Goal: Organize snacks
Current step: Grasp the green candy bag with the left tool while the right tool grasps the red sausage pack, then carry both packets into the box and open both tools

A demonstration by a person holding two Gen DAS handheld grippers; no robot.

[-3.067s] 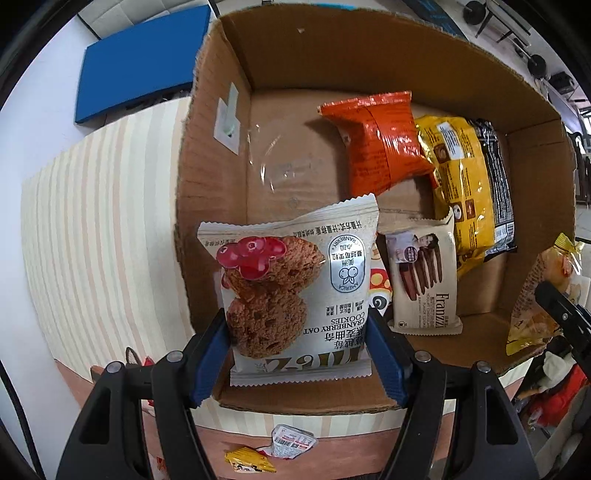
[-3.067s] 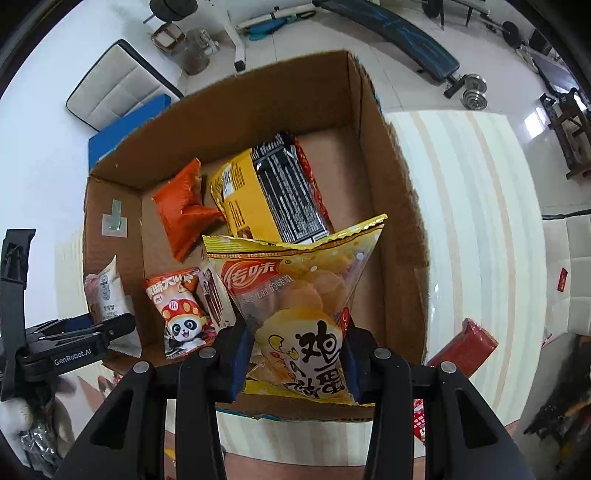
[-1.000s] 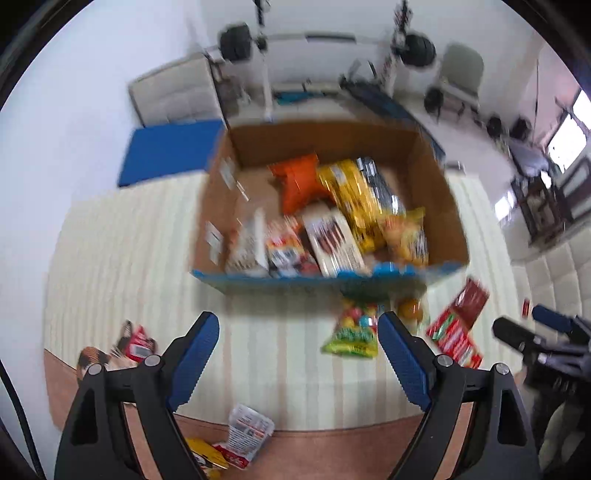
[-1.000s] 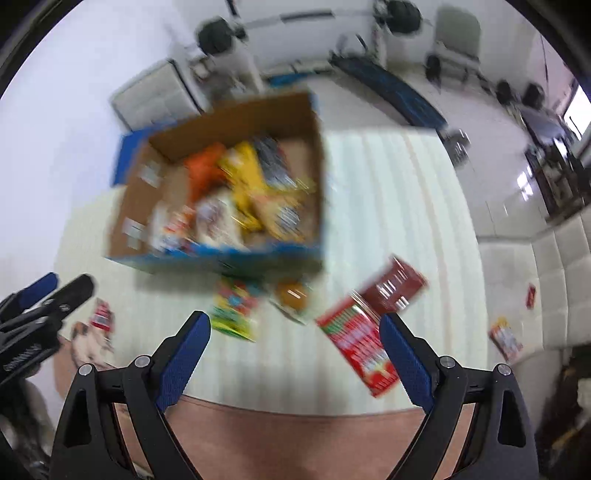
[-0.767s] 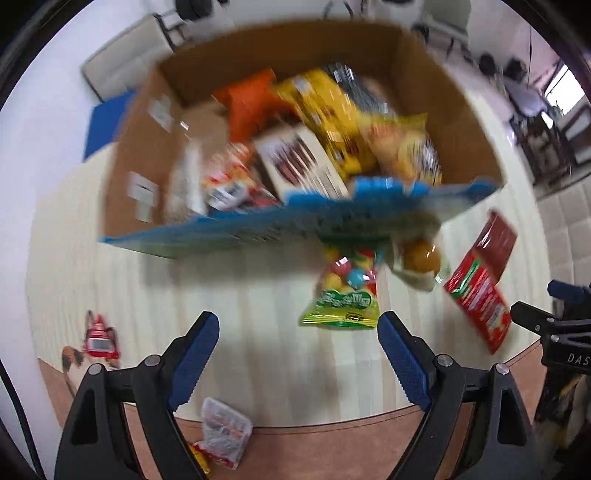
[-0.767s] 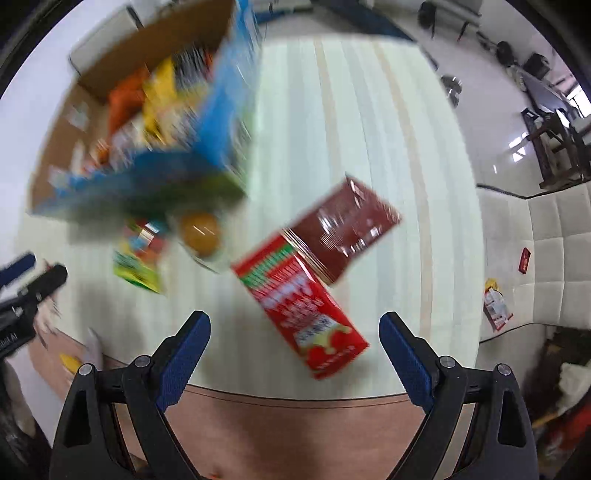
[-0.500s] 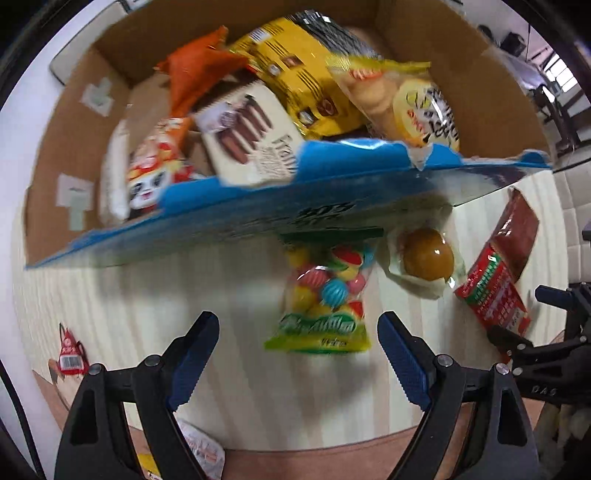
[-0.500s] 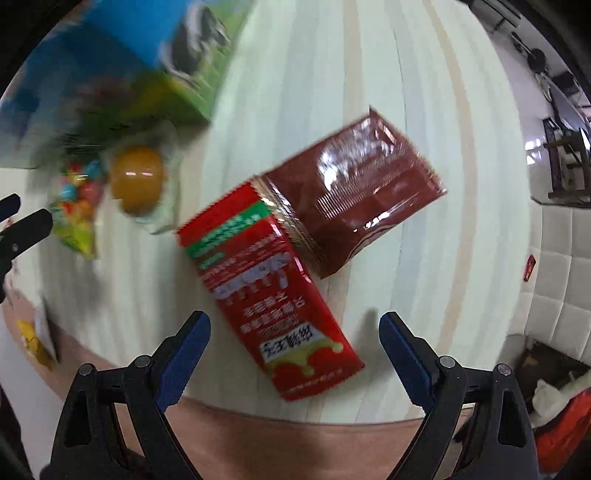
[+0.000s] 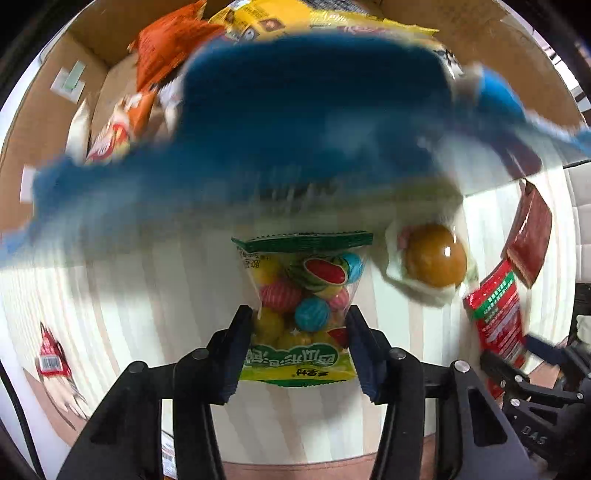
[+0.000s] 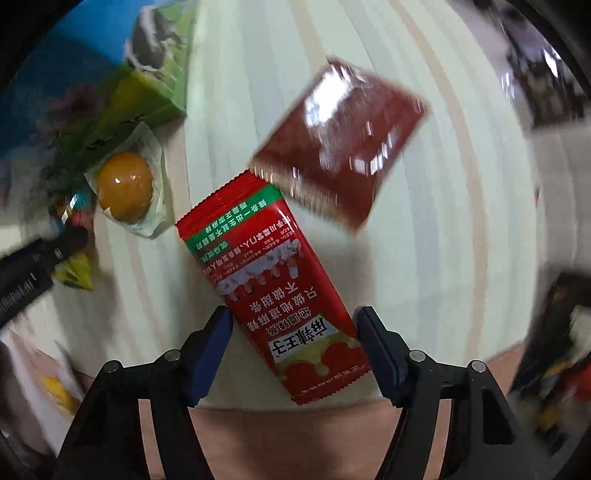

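Left wrist view puts your left gripper (image 9: 299,325) pointing down at the striped table (image 9: 155,295), its jaws closing around a clear bag of coloured candy (image 9: 301,299). The blue pads sit right against both sides of the bag's lower half, so you have it pinched while the jaws keep narrowing. The bag lies flat on the table, its green sealed end toward the cardboard box (image 9: 295,140), whose blurred blue front wall fills the upper half of the view. Inside the box you can make out an orange packet (image 9: 168,44) and a yellow packet (image 9: 266,20). Just right of the candy bag lies a wrapped brown egg (image 9: 434,260), and farther right a dark red pouch (image 9: 530,236).

Right wrist view shows your right gripper (image 10: 293,332) over a bright red packet (image 10: 273,284) with a green band and white lettering. Its jaws are closing too, with the packet's lower end between them; the right pad looks to be at the packet's edge, while the left pad stands slightly clear, so it is not gripped yet. The packet lies slanted on the table, its upper corner touching or slightly under the dark red pouch (image 10: 340,147). The egg (image 10: 125,186) rests off to its left, beside the box corner (image 10: 110,92).
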